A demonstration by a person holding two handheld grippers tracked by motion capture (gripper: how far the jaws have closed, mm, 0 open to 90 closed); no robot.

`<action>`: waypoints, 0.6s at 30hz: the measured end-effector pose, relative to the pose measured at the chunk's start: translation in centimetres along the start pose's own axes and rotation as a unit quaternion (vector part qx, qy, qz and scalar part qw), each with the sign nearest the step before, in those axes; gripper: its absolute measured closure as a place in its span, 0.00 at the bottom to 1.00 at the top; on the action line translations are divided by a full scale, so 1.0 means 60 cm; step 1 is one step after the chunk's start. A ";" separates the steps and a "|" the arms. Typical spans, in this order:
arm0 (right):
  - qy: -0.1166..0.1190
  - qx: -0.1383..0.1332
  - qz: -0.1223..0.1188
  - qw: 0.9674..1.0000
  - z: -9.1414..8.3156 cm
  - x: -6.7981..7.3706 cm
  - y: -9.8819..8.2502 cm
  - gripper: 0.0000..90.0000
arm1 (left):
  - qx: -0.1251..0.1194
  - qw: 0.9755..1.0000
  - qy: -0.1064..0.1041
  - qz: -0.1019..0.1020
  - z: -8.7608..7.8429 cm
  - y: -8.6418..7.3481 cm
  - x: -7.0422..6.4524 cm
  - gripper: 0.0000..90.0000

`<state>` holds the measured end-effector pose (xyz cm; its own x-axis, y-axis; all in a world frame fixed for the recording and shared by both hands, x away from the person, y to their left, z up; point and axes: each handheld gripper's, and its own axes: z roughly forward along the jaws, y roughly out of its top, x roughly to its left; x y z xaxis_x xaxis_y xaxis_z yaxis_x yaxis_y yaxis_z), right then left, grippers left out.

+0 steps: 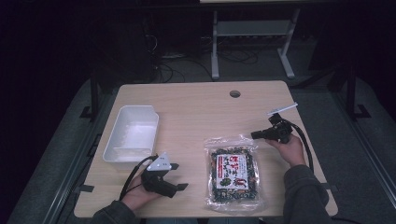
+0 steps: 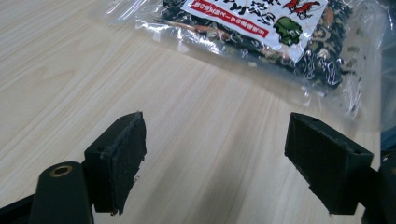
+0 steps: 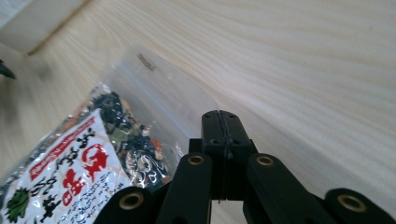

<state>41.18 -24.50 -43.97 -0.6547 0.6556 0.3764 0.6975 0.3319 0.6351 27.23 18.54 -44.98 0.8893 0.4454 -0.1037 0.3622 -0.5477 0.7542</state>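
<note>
Centrally, toward the near edge of the wooden bench (image 1: 201,102), lies a clear plastic snack bag (image 1: 232,173) with a white and red printed label and a dark, mixed filling. It lies flat, its long side running from the near edge toward the middle of the bench, and its clear sealed top strip points away from you.

Your right gripper (image 1: 256,135) sits just beyond the bag's far right corner, held in your right hand (image 1: 289,148), pointing left across the bench. In the right gripper view its two black jaws are pressed together with no gap, and their tip hangs over the clear top strip of the bag (image 3: 93,154); you cannot tell from the pictures whether the strip is caught between them or merely lies beneath.

Your left gripper (image 1: 178,176) rests to the left of the bag, near the near edge, cradled in your left hand (image 1: 136,192) and pointing right toward the bag. Its jaws are spread wide, with bare wood between them, and the bag (image 2: 261,32) lies ahead of them, apart from both pads.

Farther out, a white rectangular plastic bin (image 1: 132,134) stands at the left edge of the bench, beyond your left hand. A round cable hole (image 1: 235,94) sits near the far edge.
</note>
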 end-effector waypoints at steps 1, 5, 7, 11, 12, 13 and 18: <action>0.000 0.000 0.000 1.000 0.000 0.000 0.000 1.00 | 0.000 1.000 0.000 0.000 0.000 0.000 0.000 0.23; 0.004 -0.032 -0.017 0.999 -0.026 0.022 0.006 1.00 | 0.002 1.000 -0.016 -0.002 0.011 0.009 -0.005 0.24; 0.008 -0.056 -0.027 0.998 -0.047 0.038 0.008 1.00 | 0.003 1.000 -0.022 0.000 0.020 0.016 -0.010 0.24; 0.012 -0.082 -0.039 0.996 -0.076 0.058 0.009 1.00 | 0.006 0.999 -0.037 -0.005 0.041 0.029 -0.020 0.23; 0.012 -0.082 -0.039 0.996 -0.076 0.058 0.009 1.00 | 0.006 0.999 -0.037 -0.005 0.041 0.029 -0.020 0.23; 0.012 -0.087 -0.041 0.995 -0.083 0.063 0.010 1.00 | 0.005 0.999 -0.038 -0.006 0.045 0.033 -0.021 0.23; 0.009 -0.112 -0.069 0.991 -0.117 0.099 0.023 1.00 | -0.007 0.998 -0.065 -0.022 0.070 0.051 -0.023 0.24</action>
<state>36.20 -24.93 -36.13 -0.7452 0.6021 0.2867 0.5208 0.2570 0.8141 28.26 13.25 -45.26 0.9014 0.3732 -0.2195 0.3991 -0.5196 0.7555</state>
